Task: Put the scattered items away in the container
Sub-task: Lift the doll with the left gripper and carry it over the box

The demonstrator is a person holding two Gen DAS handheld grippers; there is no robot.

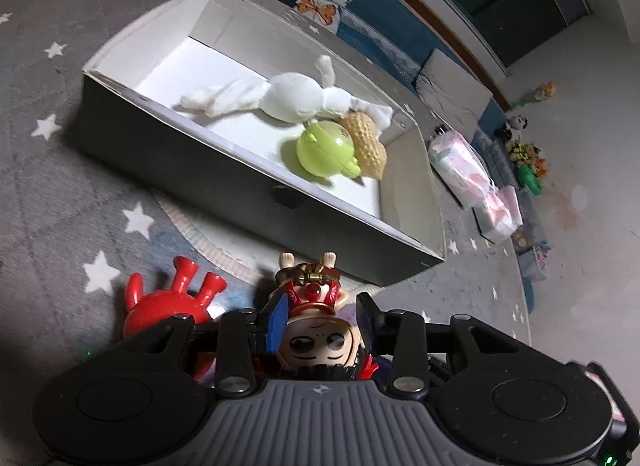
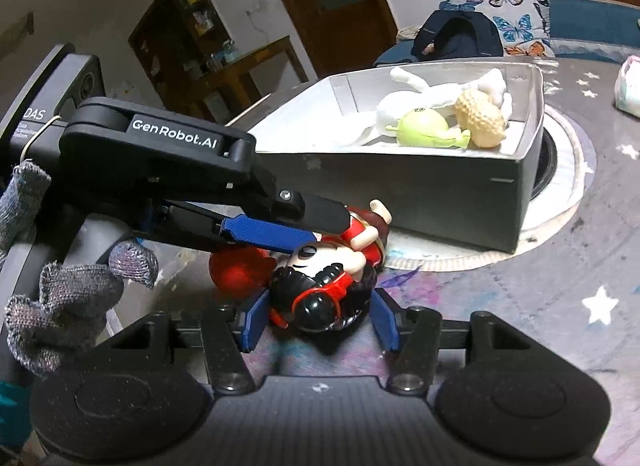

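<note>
A doll figurine (image 1: 316, 330) with black hair and a red outfit lies on the star-patterned mat in front of the grey box (image 1: 160, 153). My left gripper (image 1: 322, 302) is shut on its head, one blue pad on each side. In the right wrist view the left gripper (image 2: 320, 225) reaches in from the left onto the doll (image 2: 320, 262). My right gripper (image 2: 320, 298) is shut on the doll's black hair. A red toy (image 1: 168, 306) lies beside the doll. Inside the box are a white plush rabbit (image 1: 296, 95), a green ball toy (image 1: 324, 149) and a peanut-shaped toy (image 1: 368, 145).
A gloved hand (image 2: 60, 298) holds the left gripper's handle. Tissue packs (image 1: 460, 165) and small toys (image 1: 524, 153) lie beyond the box's right end. A butterfly cushion (image 2: 516, 21) and a dark bag (image 2: 456, 37) sit behind the box (image 2: 400, 193).
</note>
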